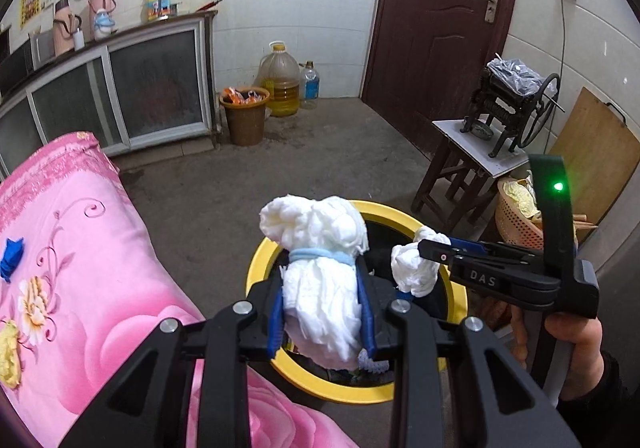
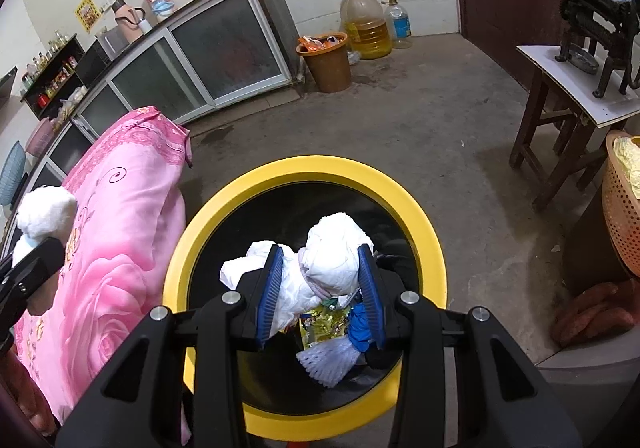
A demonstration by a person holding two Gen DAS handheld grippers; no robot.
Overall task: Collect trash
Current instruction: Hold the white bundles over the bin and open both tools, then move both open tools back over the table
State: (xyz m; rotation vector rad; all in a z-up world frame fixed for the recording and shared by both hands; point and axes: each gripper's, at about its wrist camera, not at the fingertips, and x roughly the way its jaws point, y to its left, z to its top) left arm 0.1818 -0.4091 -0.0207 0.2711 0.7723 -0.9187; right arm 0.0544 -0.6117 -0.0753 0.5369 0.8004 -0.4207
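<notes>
step: binning | left tongs [image 1: 322, 312] gripping tissue wad [image 1: 320, 268], right tongs [image 2: 320, 288] gripping crumpled tissue [image 2: 336, 260] | both hovering over yellow-rimmed bin [image 2: 420, 216] | next: releasing both

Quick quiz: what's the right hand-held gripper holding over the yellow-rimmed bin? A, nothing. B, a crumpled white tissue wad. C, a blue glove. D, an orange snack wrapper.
B: the right hand-held gripper has its blue pads pressed on a white tissue wad above the bin.
</notes>
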